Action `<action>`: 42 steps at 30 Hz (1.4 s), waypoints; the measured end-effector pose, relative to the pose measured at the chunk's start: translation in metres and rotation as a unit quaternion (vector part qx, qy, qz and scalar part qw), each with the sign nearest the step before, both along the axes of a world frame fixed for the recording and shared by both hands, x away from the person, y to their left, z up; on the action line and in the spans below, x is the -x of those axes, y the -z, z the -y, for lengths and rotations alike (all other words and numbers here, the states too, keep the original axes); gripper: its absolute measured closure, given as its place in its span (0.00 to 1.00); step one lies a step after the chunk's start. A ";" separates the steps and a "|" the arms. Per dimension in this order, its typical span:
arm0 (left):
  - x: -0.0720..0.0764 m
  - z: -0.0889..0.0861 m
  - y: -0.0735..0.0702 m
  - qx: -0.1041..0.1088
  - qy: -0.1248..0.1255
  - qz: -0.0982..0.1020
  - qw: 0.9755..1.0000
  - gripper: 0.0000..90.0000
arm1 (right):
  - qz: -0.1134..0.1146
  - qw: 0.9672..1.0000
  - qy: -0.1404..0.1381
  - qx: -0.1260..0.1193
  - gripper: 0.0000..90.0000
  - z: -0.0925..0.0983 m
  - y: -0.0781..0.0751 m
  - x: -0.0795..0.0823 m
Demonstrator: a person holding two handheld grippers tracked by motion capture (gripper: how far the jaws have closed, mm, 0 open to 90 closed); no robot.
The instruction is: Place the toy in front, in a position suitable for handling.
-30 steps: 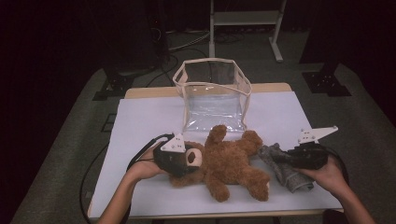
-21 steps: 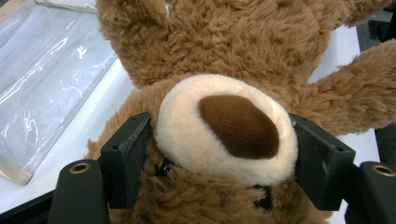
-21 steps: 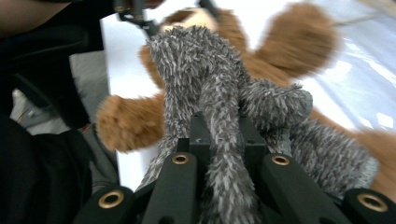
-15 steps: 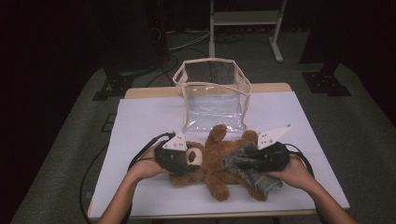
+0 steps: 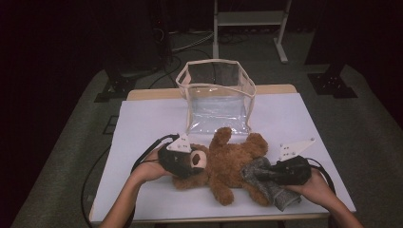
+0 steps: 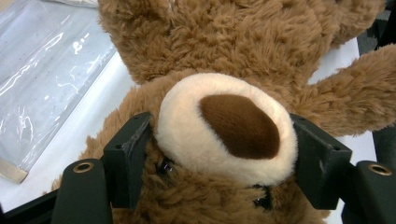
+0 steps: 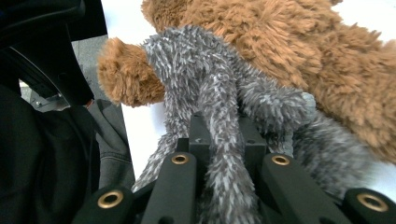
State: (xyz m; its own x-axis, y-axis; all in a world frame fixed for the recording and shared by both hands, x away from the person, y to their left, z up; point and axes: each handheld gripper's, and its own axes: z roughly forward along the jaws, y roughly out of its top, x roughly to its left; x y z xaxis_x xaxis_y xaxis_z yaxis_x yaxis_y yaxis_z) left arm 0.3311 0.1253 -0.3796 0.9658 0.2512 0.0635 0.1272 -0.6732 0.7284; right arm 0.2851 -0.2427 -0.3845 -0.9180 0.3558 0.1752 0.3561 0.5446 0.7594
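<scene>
I had a gripper in each hand over the white-covered table (image 5: 142, 118). My left gripper (image 5: 186, 161) sat at the head of the brown teddy bear (image 5: 228, 164), which lay on its back across the near middle of the table, head toward nine o'clock and legs toward three. In the left gripper view my two black jaws stood on either side of the bear's cream muzzle (image 6: 224, 128), the dark brown nose between them, and the pads pressed into the plush at both cheeks, so I was clamped on the bear's head.

My right gripper (image 5: 273, 173) was at the bear's lower body, at about four o'clock from its belly. Its jaws were nearly together, pinched on a fold of a fuzzy grey cloth (image 5: 271, 183). In the right gripper view that grey cloth (image 7: 219, 116) ran up from between my jaws and draped over the bear's leg (image 7: 126, 70), touching the brown fur. The rest of the cloth lay on the table just beside the bear's leg, toward five o'clock.

At twelve o'clock from the bear, just beyond its raised arm, a clear plastic bag (image 5: 216, 97) with a cream trim stood upright and open at the far middle of the table. In the left gripper view a part of that clear plastic (image 6: 46, 84) lay at ten o'clock from the muzzle.
</scene>
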 end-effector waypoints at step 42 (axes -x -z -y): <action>0.004 0.006 -0.002 -0.026 -0.002 0.015 1.000 0.32 | 0.028 0.999 0.032 -0.020 0.89 0.004 -0.029 -0.023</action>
